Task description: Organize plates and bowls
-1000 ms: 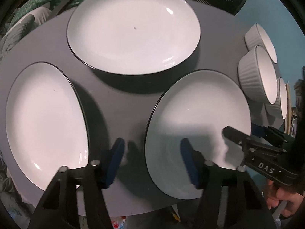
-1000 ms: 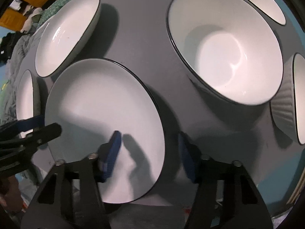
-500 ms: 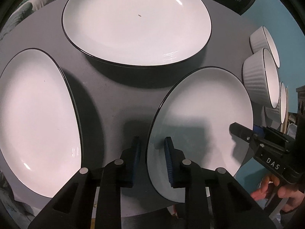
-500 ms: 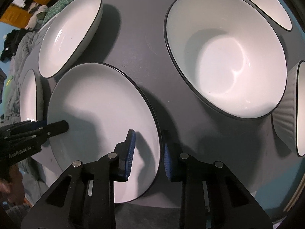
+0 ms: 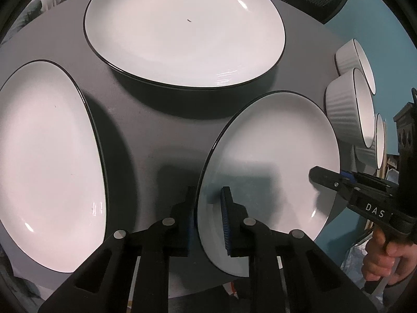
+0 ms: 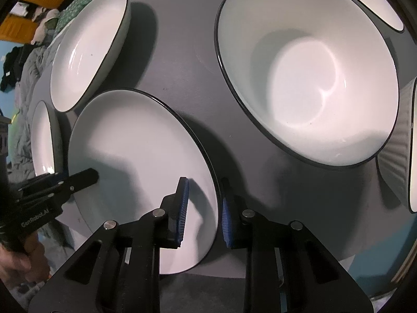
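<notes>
Where both grippers were gaping a second ago, left gripper (image 5: 208, 217) and right gripper (image 6: 202, 208) are now pinching opposite rims of the plate (image 5: 271, 156) on the table (image 5: 156, 135), readying a two-handed lift.

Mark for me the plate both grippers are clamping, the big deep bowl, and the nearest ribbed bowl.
small plate (image 5: 273, 156), left wrist view, on its white centre.
deep bowl (image 6: 307, 73), right wrist view, on its inner floor.
ribbed bowl (image 5: 341, 112), left wrist view, on its fluted outer wall.
</notes>
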`<state>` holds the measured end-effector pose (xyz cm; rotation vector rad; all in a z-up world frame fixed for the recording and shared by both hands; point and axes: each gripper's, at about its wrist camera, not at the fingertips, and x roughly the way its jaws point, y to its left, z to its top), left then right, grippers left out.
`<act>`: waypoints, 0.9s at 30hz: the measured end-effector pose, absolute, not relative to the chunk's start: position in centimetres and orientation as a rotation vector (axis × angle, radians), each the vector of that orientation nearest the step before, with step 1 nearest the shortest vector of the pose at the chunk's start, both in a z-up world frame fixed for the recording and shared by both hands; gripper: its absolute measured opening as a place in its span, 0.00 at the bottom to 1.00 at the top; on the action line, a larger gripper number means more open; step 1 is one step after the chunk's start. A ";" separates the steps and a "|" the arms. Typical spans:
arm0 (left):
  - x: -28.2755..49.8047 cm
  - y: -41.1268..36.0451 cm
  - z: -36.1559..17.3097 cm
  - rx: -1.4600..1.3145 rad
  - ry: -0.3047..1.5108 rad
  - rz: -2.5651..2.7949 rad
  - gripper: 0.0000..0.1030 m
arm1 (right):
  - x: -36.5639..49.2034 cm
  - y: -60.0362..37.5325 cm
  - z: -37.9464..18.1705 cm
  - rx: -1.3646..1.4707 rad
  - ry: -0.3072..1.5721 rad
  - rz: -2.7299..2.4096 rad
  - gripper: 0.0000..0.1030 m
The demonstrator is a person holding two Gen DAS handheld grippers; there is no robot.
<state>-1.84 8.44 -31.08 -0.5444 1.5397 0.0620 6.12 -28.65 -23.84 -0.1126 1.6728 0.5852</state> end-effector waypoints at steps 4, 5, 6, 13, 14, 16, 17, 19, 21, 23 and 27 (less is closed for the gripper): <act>-1.7 9.0 -30.7 -0.539 1.558 0.073 0.17 | 5.9 -29.5 -23.7 -0.079 1.705 0.588 0.19; -1.0 9.0 -30.4 -0.536 1.562 0.073 0.17 | 5.7 -29.6 -23.5 -0.085 1.705 0.591 0.18; -1.2 9.3 -30.3 -0.537 1.567 0.072 0.17 | 5.5 -29.9 -23.3 -0.093 1.704 0.593 0.18; -2.8 12.7 -28.4 -0.565 1.559 0.089 0.17 | 5.8 -28.8 -21.7 -0.119 1.701 0.605 0.17; -2.9 12.9 -28.1 -0.572 1.558 0.092 0.17 | 6.0 -28.9 -21.4 -0.123 1.699 0.610 0.17; -2.7 13.6 -27.5 -0.577 1.551 0.096 0.17 | 6.3 -27.1 -20.8 -0.128 1.692 0.614 0.17; -2.7 14.1 -27.1 -0.577 1.546 0.098 0.17 | 6.6 -25.9 -20.9 -0.132 1.687 0.616 0.17; -2.7 15.1 -26.2 -0.577 1.533 0.105 0.17 | 6.7 -25.3 -20.1 -0.138 1.677 0.624 0.17; -2.8 15.8 -25.5 -0.576 1.517 0.113 0.17 | 7.1 -23.9 -19.7 -0.141 1.669 0.631 0.17; -3.1 16.2 -24.9 -0.577 1.501 0.122 0.17 | 7.5 -22.1 -19.3 -0.138 1.658 0.639 0.16; -2.6 18.3 -23.9 -0.573 1.471 0.143 0.17 | 8.7 -21.2 -19.1 -0.132 1.642 0.665 0.16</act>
